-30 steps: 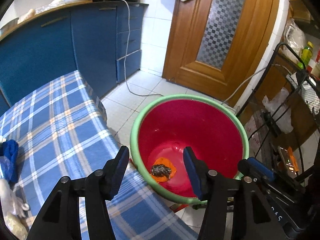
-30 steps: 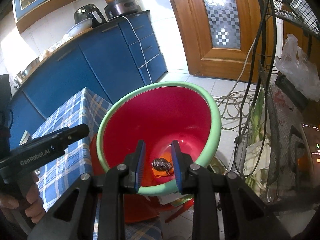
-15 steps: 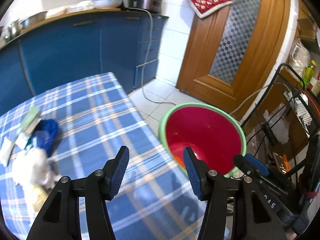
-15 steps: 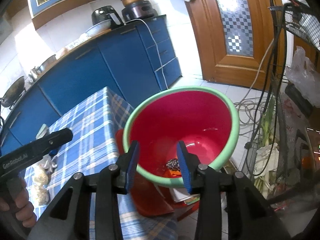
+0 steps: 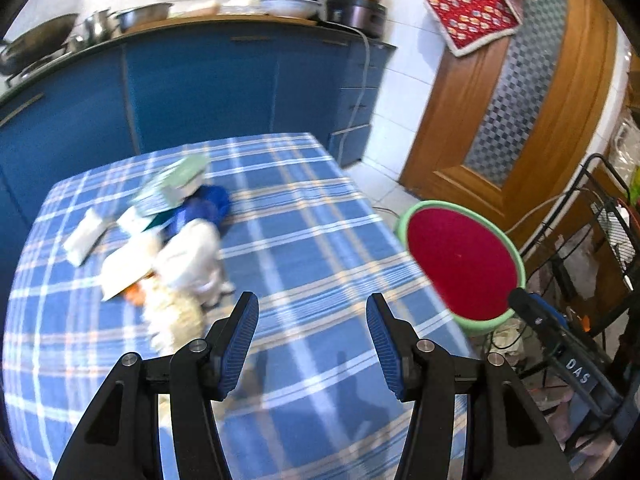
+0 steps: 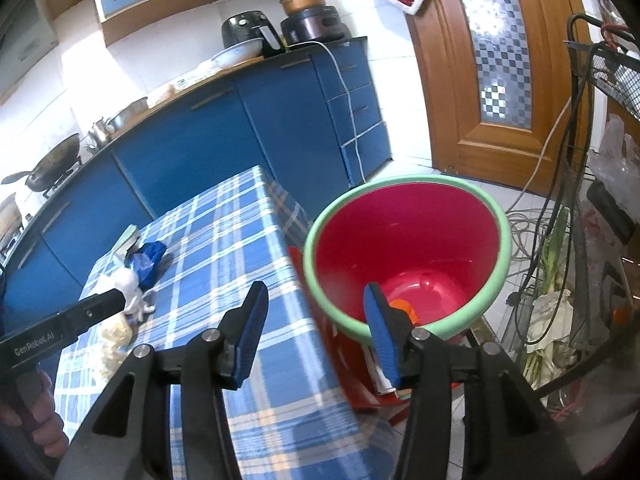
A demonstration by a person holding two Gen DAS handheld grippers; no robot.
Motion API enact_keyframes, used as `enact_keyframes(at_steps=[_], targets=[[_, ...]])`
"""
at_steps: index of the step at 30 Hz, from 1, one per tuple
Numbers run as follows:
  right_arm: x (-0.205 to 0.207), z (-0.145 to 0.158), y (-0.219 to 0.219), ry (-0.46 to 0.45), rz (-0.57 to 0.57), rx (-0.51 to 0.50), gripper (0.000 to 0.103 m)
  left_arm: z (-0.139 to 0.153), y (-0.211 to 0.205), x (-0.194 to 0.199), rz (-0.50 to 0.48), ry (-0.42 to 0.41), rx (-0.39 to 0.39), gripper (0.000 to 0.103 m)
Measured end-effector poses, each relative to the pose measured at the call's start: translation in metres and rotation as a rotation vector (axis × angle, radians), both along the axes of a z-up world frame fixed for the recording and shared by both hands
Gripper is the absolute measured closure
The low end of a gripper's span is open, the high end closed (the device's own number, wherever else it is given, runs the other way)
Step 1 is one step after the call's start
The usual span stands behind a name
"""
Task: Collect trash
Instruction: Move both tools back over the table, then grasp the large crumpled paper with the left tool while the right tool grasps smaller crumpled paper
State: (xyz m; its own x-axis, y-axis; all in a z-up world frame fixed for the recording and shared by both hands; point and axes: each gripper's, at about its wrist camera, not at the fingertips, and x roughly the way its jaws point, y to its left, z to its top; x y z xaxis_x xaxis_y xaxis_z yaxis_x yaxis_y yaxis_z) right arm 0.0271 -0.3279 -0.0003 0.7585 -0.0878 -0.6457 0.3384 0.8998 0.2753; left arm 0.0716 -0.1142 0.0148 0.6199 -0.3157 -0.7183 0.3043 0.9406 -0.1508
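A red bucket with a green rim (image 6: 404,256) (image 5: 464,260) stands on the floor beside the table; an orange scrap (image 6: 402,306) lies at its bottom. A blurred heap of trash (image 5: 176,240) (image 6: 132,276) lies on the blue plaid tablecloth (image 5: 304,240): white crumpled paper, a blue bag, a green-white packet, pale crumbs. My left gripper (image 5: 312,328) hangs open over the cloth, right of the heap, nothing between its fingers. My right gripper (image 6: 316,320) is near the table's edge by the bucket rim, its jaws opening with nothing between them.
Blue kitchen cabinets (image 5: 200,88) with pots and appliances run behind the table. A wooden door (image 5: 520,92) stands at the back right. A black wire rack (image 6: 592,200) with cables and bags is right of the bucket. A hand (image 6: 24,420) holds the left gripper's handle.
My left gripper swung from over the bucket to the left over the table, bringing the trash heap into view. My right gripper pulled back and up from the bucket and its jaws widened.
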Motion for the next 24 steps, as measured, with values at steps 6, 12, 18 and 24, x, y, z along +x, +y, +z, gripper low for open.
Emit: enact_keyframes(at_steps=[6,12,18,24], targets=[[-0.003,0.001,0.022,0.003,0.044,-0.012,0.049,-0.011,0.038,-0.009,0.080,0.019,0.014,0.045],[-0.001,0.000,0.044,0.013,0.089,-0.026,0.048,-0.028,0.068,-0.012,0.145,0.055,0.016,0.044],[0.003,-0.003,0.062,0.030,0.129,-0.038,0.048,-0.048,0.081,-0.009,0.179,0.105,0.015,0.044],[0.006,-0.005,0.072,0.042,0.149,-0.052,0.048,-0.058,0.084,-0.007,0.169,0.122,-0.025,0.040]])
